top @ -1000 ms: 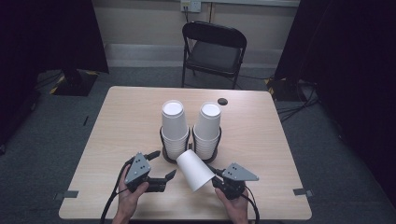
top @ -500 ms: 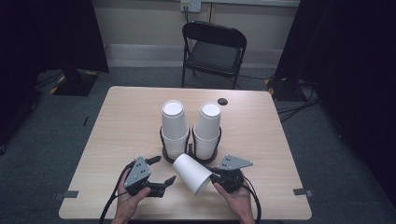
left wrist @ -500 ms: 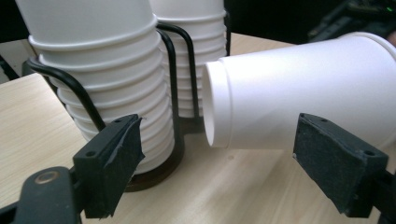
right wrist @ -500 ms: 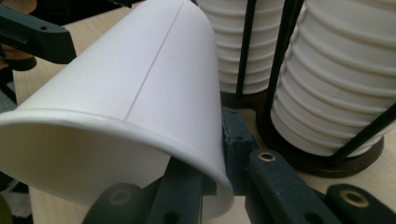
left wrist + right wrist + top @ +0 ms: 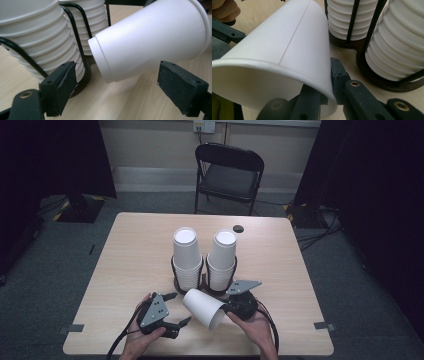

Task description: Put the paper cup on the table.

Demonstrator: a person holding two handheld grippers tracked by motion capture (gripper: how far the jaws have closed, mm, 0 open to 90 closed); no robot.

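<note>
Plain white cup in right tongs, seemingly unprinted

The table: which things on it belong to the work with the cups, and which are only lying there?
In the job:
- single white paper cup, gripped at its rim by the right gripper
- two stacks of white paper cups in a black wire holder
- left gripper, open

Lying about:
- small dark round object on the table
- black folding chair
</note>
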